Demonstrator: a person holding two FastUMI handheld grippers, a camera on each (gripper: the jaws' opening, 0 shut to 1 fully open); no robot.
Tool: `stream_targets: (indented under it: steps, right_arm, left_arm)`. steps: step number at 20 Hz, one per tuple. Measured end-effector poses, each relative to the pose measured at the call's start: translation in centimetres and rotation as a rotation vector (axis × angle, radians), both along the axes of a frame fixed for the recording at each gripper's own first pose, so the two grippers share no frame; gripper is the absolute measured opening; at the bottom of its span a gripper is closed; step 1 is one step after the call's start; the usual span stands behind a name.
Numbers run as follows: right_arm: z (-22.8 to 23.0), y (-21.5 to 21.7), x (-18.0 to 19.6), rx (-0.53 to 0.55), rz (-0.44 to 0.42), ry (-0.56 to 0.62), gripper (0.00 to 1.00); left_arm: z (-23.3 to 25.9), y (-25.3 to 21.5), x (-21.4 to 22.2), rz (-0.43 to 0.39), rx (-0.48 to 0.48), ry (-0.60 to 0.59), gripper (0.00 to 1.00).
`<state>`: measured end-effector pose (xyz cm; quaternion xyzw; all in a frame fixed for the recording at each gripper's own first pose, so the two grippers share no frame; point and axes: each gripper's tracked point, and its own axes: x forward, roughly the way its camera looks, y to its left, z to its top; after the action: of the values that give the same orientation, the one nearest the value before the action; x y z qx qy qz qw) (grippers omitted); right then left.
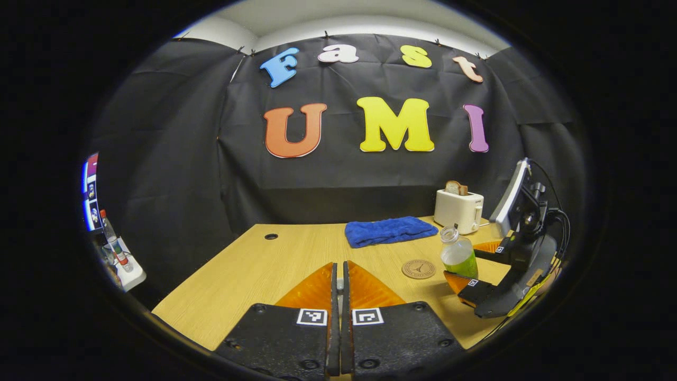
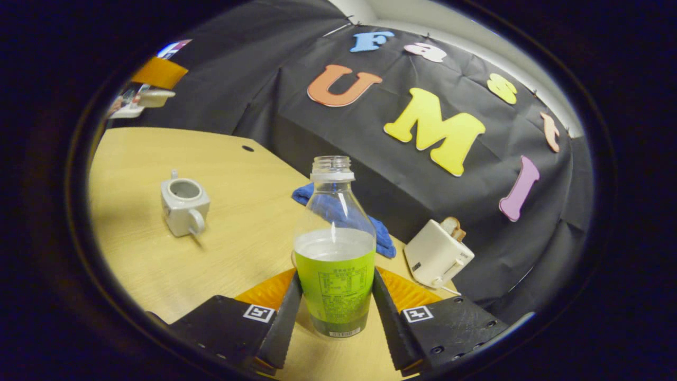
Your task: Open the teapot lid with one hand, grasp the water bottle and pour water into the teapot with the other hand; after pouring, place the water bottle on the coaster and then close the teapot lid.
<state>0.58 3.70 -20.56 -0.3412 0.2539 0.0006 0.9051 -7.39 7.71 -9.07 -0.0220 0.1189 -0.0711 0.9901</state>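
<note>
My right gripper point(image 2: 337, 288) is shut on the water bottle point(image 2: 334, 264), a clear uncapped bottle with a green label, roughly half full and held upright. The left gripper view has the same bottle point(image 1: 458, 253) at the right, in that gripper point(image 1: 469, 265), just right of the round brown coaster point(image 1: 418, 269). The white teapot point(image 2: 184, 205) stands on the table to the left with its lid off and its mouth open. My left gripper point(image 1: 340, 271) is shut, with a pale sliver of the teapot lid point(image 1: 340, 284) pinched between its fingers.
A folded blue towel point(image 1: 389, 231) lies at the back of the wooden table point(image 1: 254, 275). A white toaster point(image 1: 458, 210) holding a slice of bread stands to its right. A small shelf with bottles point(image 1: 115, 251) sits off the table's left side.
</note>
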Motion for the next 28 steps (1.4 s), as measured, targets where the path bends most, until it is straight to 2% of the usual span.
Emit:
stream_targets:
  steps: [6, 8, 17, 25, 28]
  right_arm:
    - [-1.2, 2.1, 1.9, -0.257, 0.110, 0.013, 0.73]
    - [-1.6, 2.7, 2.6, -0.344, 0.160, 0.010, 0.73]
    - [0.4, 7.1, 3.5, -0.710, 0.422, -0.122, 0.73]
    - [1.4, 8.5, 4.2, -0.970, 0.525, -0.161, 0.73]
    - [1.7, 8.5, 4.3, -1.045, 0.536, -0.158, 0.73]
  left_arm:
    - [0.7, 1.1, -0.5, -0.012, -0.058, -0.006, 0.03]
    - [0.7, 2.3, -0.9, 0.001, -0.050, -0.008, 0.03]
    - [0.8, 5.0, -1.7, 0.029, -0.045, -0.013, 0.03]
    - [0.7, 4.7, -1.9, 0.012, -0.042, -0.007, 0.03]
    - [0.4, 4.6, -1.9, 0.010, -0.031, 0.000, 0.03]
